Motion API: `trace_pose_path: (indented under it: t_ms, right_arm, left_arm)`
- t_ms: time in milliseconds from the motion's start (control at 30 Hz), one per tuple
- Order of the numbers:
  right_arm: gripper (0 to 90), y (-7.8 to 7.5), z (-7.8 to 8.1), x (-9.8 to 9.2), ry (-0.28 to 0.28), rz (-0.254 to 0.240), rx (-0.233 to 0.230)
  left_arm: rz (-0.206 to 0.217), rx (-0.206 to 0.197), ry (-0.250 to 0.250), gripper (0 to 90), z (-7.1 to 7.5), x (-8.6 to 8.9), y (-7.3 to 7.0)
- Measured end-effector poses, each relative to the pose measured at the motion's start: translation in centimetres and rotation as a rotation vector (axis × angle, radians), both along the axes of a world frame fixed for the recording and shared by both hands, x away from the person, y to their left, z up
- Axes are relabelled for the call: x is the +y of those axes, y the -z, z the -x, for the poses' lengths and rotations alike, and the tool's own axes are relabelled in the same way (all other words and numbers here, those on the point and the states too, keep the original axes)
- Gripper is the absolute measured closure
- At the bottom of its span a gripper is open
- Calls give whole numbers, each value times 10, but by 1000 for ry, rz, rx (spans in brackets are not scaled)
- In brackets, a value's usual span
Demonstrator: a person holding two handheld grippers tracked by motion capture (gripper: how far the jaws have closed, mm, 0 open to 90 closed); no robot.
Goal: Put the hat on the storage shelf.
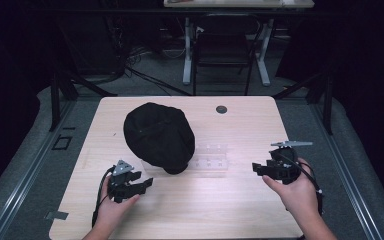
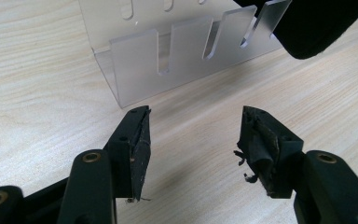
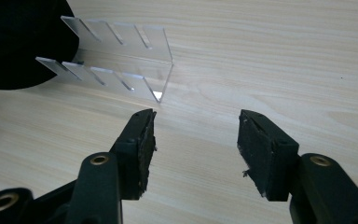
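A black cap [image 1: 159, 136] lies on the wooden table [image 1: 240, 200], its edge resting over the left end of a clear slotted acrylic rack [image 1: 211, 159]. My left gripper [image 1: 139, 186] is open near the front left, pointing toward the rack [image 2: 168, 60] and the cap [image 2: 317, 23], with nothing between its jaws [image 2: 193, 140]. My right gripper [image 1: 256, 167] is open at the right, just right of the rack [image 3: 121, 56]. Bare table shows between its pads [image 3: 196, 140], and the cap [image 3: 18, 42] sits at the far left of its view.
A small dark round grommet [image 1: 221, 109] sits in the table near the back edge. Beyond the table stand a dark chair [image 1: 222, 47] and a white-legged desk [image 1: 265, 50]. Grey floor surrounds the table.
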State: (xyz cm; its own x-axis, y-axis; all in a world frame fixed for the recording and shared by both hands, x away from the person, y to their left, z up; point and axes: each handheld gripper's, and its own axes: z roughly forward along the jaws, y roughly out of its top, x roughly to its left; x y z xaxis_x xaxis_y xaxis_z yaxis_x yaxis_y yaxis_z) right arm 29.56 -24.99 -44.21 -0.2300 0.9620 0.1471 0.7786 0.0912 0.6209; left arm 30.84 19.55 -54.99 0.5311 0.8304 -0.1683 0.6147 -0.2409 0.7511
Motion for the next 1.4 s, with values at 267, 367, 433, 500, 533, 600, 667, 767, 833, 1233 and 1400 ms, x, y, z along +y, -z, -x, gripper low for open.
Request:
trace_pose_path:
  t_ms: [267, 367, 433, 500, 533, 600, 667, 767, 833, 1233, 1400]
  right_arm:
    - [410, 35, 11, 1, 0, 30, -65]
    - [399, 49, 15, 2, -6, 31, -89]
    - [398, 57, 19, 3, -6, 35, -97]
    - [396, 66, 22, 3, -11, 26, -102]
    - [395, 70, 22, 3, -9, 11, -109]
    - [395, 77, 24, 0, 9, -32, -109]
    - [399, 83, 25, -2, 29, -43, -115]
    - [402, 89, 28, -2, 37, -15, -135]
    - [404, 93, 29, -2, 40, -9, -142]
    - [420, 108, 35, -5, 46, -21, -151]
    - [429, 111, 34, -13, 67, -53, -174]
  left_arm:
    - [-6, 3, -2, 429, -1, 0, 1]
    - [-11, 10, -2, 428, -1, 0, 1]
    - [-9, 7, -1, 428, -1, 0, 2]
    - [-13, 5, -2, 427, -1, 0, 2]
    - [-15, 4, -3, 428, -1, 0, 2]
    - [-16, 3, -1, 428, -2, 0, 2]
    - [-15, 1, 1, 428, -2, -1, 2]
    - [-21, -2, 3, 428, -1, -1, 3]
    - [-20, -3, 7, 428, -2, -2, 3]
    - [-33, -9, 25, 428, -1, -3, 3]
    - [-8, -11, 29, 428, 0, -5, 3]
